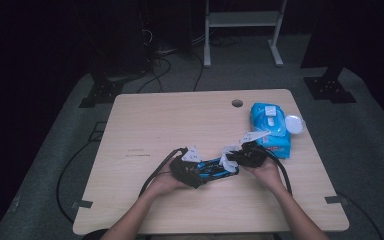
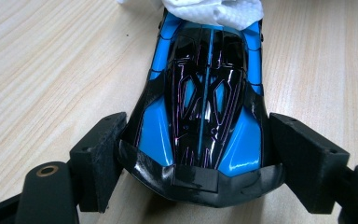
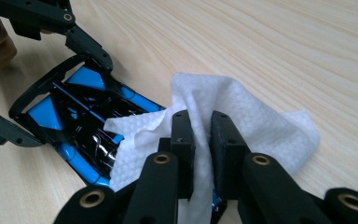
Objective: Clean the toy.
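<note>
While the person's forearms reach in over the near edge of the counter (image 1: 145,125), the left claw (image 2: 196,149) is clamped across one end of a blue and black toy car (image 2: 205,107), 1 jaw pressed to each flank. That car lies on the wood a little in from the near edge, roughly midway between the left and right edges, its length running across the counter. At its other end, the right claw (image 3: 200,140) has its 2 jaws pinched together on a white wipe (image 3: 242,121), which is draped over that end of the car and spills onto the bare wood beside it. From above, the left claw (image 1: 190,167) and right claw (image 1: 242,155) sit close together with the car (image 1: 214,167) between them. Toward the far right corner, just beyond the right hand, a blue pack of wipes (image 1: 271,127) lies flat with its round lid (image 1: 295,124) flipped open toward the right edge. Near the far edge there is a small round hole (image 1: 237,103) in the counter.
</note>
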The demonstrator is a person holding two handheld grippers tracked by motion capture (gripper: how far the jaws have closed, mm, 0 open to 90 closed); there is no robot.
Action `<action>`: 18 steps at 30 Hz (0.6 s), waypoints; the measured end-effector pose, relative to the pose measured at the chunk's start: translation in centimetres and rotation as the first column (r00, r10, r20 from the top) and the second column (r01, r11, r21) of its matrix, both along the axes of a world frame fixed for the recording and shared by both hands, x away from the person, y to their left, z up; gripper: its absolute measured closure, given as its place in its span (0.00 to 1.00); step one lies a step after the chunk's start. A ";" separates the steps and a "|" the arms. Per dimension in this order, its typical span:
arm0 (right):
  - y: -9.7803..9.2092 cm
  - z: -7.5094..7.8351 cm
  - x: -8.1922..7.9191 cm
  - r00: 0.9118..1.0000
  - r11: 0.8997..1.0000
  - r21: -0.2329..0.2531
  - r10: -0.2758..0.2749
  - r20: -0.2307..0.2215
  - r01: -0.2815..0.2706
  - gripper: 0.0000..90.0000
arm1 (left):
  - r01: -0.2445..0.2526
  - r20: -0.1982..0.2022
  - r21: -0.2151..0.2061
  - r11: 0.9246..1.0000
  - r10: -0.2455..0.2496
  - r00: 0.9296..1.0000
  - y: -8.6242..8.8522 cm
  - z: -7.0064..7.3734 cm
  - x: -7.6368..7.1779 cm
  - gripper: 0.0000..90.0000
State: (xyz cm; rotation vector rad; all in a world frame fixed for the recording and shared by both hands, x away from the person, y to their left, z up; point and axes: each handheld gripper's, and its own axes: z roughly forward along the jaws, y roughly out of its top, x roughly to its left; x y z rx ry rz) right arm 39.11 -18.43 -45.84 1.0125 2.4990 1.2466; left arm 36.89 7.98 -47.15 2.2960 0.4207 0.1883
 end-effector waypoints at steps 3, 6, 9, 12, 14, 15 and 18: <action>-1.1 -0.3 -0.1 1.000 1.000 -0.010 -0.027 -0.016 0.027 0.89 | 0.000 0.001 0.000 1.000 0.000 1.000 0.0 0.0 0.0 0.24; -3.0 -0.8 -0.9 0.997 0.998 0.012 -0.062 -0.037 0.063 0.89 | 0.003 0.005 0.004 1.000 -0.003 1.000 0.0 0.0 0.0 0.24; -3.7 -0.9 -1.8 0.997 0.999 0.001 -0.052 -0.062 0.052 0.89 | 0.003 0.001 0.000 1.000 -0.003 1.000 0.0 0.0 0.0 0.24; -3.9 -1.1 -2.7 0.997 0.999 -0.004 -0.035 -0.073 0.034 0.89 | 0.002 0.005 0.008 1.000 -0.002 1.000 0.0 0.0 0.0 0.24; -4.0 -1.0 -2.6 0.996 1.000 -0.011 -0.030 -0.078 0.030 0.89 | 0.002 0.002 0.006 1.000 -0.002 1.000 -0.1 0.0 0.0 0.24; -4.0 -0.9 -2.4 0.996 0.999 -0.017 -0.037 -0.076 0.036 0.89 | 0.002 0.002 0.006 1.000 -0.002 1.000 -0.1 0.0 0.0 0.24; -3.7 -0.7 -1.1 0.996 0.998 -0.007 -0.055 -0.071 0.055 0.89 | 0.011 0.007 0.011 1.000 -0.011 1.000 -0.2 0.0 0.1 0.25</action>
